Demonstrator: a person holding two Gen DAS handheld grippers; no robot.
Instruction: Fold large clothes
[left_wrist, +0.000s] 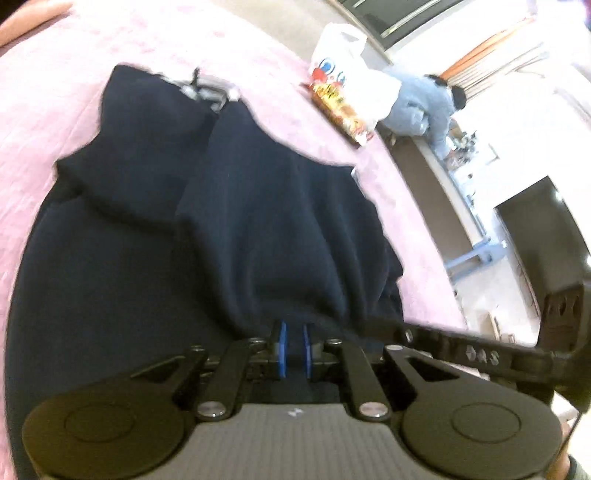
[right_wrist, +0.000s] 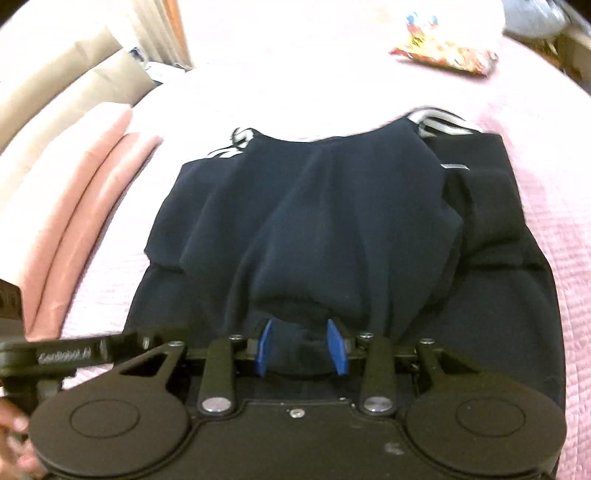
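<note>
A dark navy garment (left_wrist: 147, 240) with white stripes (right_wrist: 439, 123) at its far end lies on a pink bedspread (left_wrist: 74, 92). In the right wrist view the garment (right_wrist: 332, 203) is partly folded over itself. My left gripper (left_wrist: 294, 347) has its blue pads nearly together, and the near edge of the cloth gathers into them. My right gripper (right_wrist: 301, 349) holds a thick bunch of the same near edge between wider-set pads. Taut creases run from both grips. The two grippers sit side by side; the black side bar (left_wrist: 480, 354) of the right one shows in the left wrist view.
A colourful snack packet (left_wrist: 340, 107) and a white plastic bag (left_wrist: 343, 55) lie at the bed's far edge. A person in light blue (left_wrist: 424, 103) crouches on the floor beyond. Pink pillows (right_wrist: 74, 206) line the left side in the right wrist view. A hand (right_wrist: 14, 424) shows at lower left.
</note>
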